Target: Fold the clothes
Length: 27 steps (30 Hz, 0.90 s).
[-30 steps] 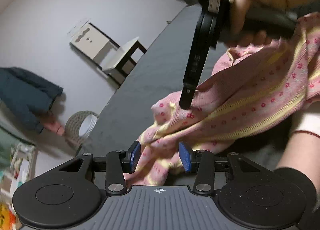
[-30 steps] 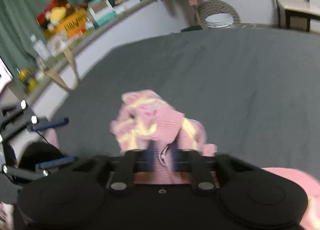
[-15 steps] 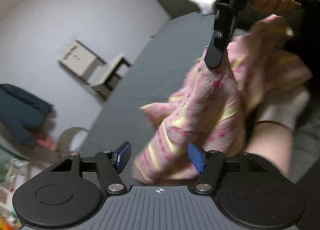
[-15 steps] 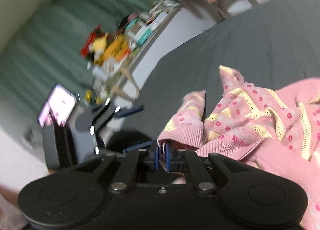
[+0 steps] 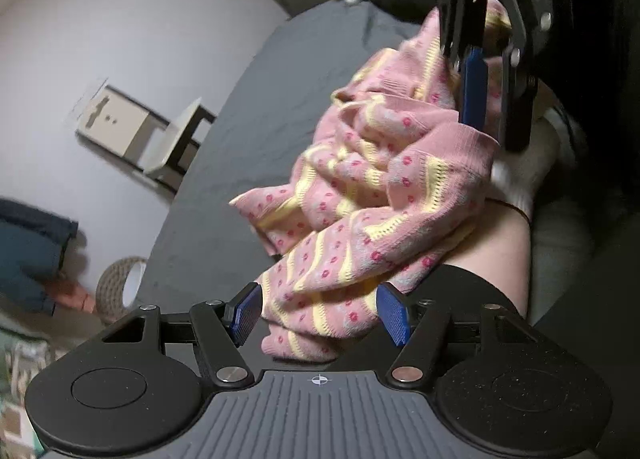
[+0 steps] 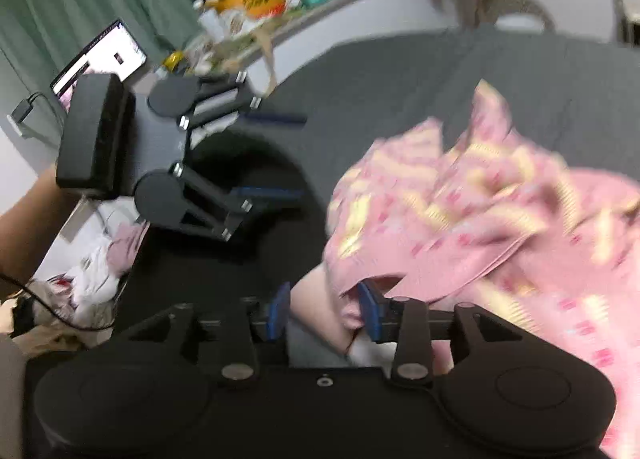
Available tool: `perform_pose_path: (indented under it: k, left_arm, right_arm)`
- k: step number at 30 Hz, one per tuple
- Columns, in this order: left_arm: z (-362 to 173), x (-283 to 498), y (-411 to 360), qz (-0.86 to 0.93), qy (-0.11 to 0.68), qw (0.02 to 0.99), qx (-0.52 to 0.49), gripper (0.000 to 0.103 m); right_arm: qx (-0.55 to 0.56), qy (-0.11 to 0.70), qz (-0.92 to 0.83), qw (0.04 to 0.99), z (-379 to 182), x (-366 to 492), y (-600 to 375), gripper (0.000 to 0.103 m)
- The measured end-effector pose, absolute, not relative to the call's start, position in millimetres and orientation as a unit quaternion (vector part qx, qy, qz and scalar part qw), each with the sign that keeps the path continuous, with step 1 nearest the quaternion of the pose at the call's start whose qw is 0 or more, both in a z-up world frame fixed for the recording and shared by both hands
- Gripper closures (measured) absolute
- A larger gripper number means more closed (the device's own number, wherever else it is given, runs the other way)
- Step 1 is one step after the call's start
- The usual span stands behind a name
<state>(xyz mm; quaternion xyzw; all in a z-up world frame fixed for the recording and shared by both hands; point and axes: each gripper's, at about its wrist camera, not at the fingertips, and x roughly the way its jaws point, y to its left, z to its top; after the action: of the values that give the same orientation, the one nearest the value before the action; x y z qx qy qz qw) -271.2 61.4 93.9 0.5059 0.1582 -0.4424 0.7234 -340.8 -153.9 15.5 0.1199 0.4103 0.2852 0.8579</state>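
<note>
Loosely bunched, the pink knit garment (image 5: 372, 195) lies over the person's leg (image 5: 496, 243) on the dark bed (image 5: 240, 163); both the left claw (image 5: 320, 313) and right claw (image 6: 322, 311) are spread, cloth between their fingers.

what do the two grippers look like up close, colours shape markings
Both match. The left gripper has a black body with two round discs, a grey ribbed centre plate bearing a small white crosshair mark, silver pivot screws and blue textured pads. The right gripper has the same black body, discs, silver screws and blue pads; its centre plate looks dark.
</note>
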Motion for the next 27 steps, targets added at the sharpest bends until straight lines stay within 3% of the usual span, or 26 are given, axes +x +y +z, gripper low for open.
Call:
perform_pose_path:
  k: [4, 10, 12, 13, 15, 23, 27]
  left_arm:
    - [97, -272, 69, -0.421, 0.178, 0.748, 0.481, 0.039]
    - [104, -273, 76, -0.407, 0.200, 0.773, 0.443, 0.039]
    - [106, -273, 79, -0.408, 0.208, 0.780, 0.427, 0.039]
    - [107, -274, 81, -0.409, 0.211, 0.782, 0.420, 0.039]
    - [108, -275, 85, -0.406, 0.214, 0.786, 0.415, 0.039]
    - [108, -270, 97, -0.396, 0.233, 0.813, 0.359, 0.039]
    - [108, -266, 102, -0.395, 0.236, 0.824, 0.331, 0.039]
  right_arm:
    - [0.108, 0.369, 0.243, 0.891, 36, -333, -164, 0.049]
    - [0.063, 0.394, 0.260, 0.879, 15, -298, -131, 0.049]
    - [0.036, 0.415, 0.250, 0.874, 0, -292, -123, 0.069]
    - [0.024, 0.425, 0.243, 0.872, -7, -289, -121, 0.098]
    - [0.049, 0.422, 0.220, 0.878, -11, -287, -134, 0.097]
    - [0.369, 0.359, 0.157, 0.843, -8, -299, -246, 0.097]
    - [0.408, 0.336, 0.201, 0.824, -10, -301, -238, 0.097]
